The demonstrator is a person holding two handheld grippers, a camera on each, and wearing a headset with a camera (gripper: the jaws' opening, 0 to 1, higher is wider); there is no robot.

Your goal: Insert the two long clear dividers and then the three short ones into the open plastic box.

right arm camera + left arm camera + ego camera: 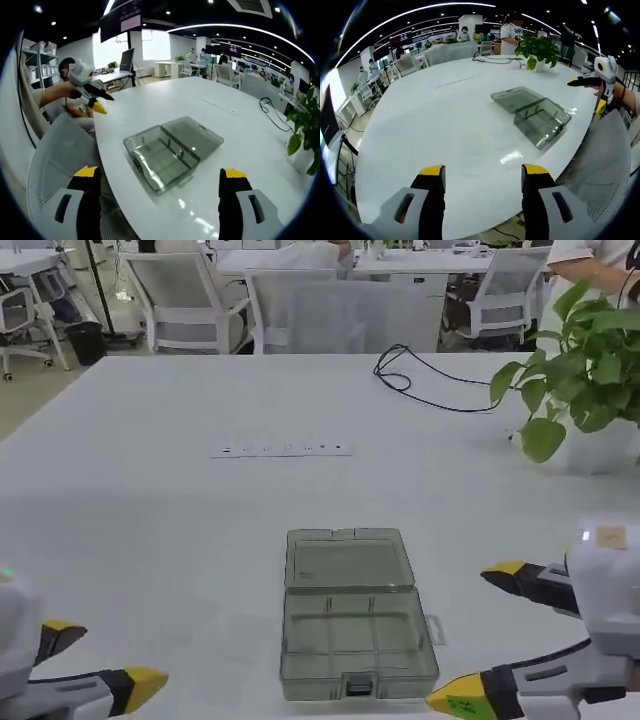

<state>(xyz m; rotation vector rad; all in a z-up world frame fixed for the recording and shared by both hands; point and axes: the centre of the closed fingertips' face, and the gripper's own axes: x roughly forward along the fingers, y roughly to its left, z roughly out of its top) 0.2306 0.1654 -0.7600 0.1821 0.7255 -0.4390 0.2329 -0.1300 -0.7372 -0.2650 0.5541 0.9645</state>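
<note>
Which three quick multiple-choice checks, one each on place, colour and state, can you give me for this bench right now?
1. In the head view, the potted plant stands where relative to the plastic box? A) far right B) far left C) inside it
2. The fingers have tips of which colour? A) red B) yellow C) blue
3. The box lid is: A) shut B) missing C) open, lying flat
Key: 1 A, its leaves sit right of and beyond the box; 2 B, yellow in every view; 3 C, it lies spread flat.

Open tabletop [150, 520] L + R of box [330, 640]; plant [585, 380] far R, cable [440, 401] + power strip [282, 450] well behind.
</note>
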